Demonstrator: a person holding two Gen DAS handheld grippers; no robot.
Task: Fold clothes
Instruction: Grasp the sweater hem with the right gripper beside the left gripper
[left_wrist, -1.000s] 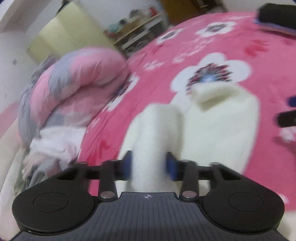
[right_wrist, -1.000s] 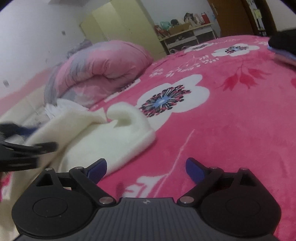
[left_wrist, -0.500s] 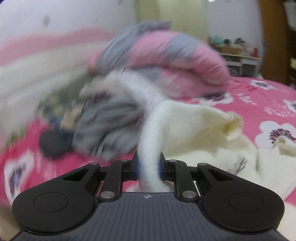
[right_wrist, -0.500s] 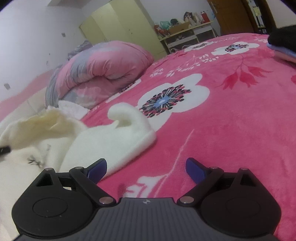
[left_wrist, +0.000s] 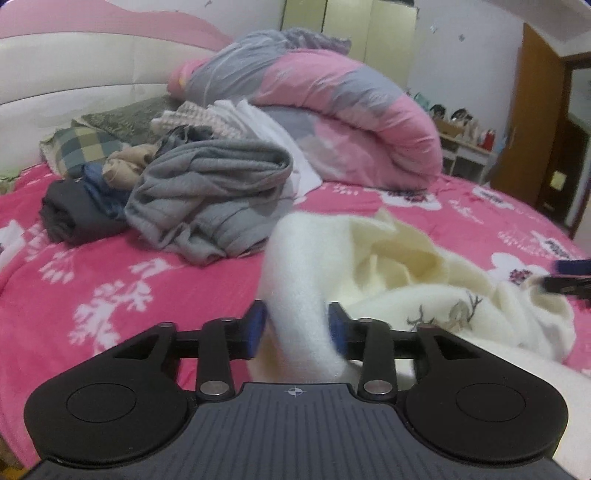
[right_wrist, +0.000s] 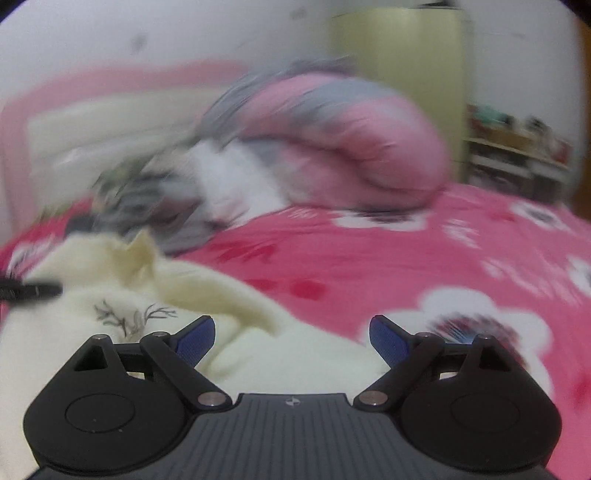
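Cream sweater (left_wrist: 424, 280) is lying rumpled on the pink floral bedspread (left_wrist: 92, 280), one sleeve (left_wrist: 299, 306) running between your left gripper (left_wrist: 295, 326) jaws, which have just been opening. Your right gripper (right_wrist: 291, 338) is hovering wide and empty (blurred view). That loosening grip is risking a dropped sleeve, spoiling the fold.

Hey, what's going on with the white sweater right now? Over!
Left gripper jaws just opened, cream sweater sleeve between them. Right gripper open, empty, above the sweater. Grey clothes pile close behind it.
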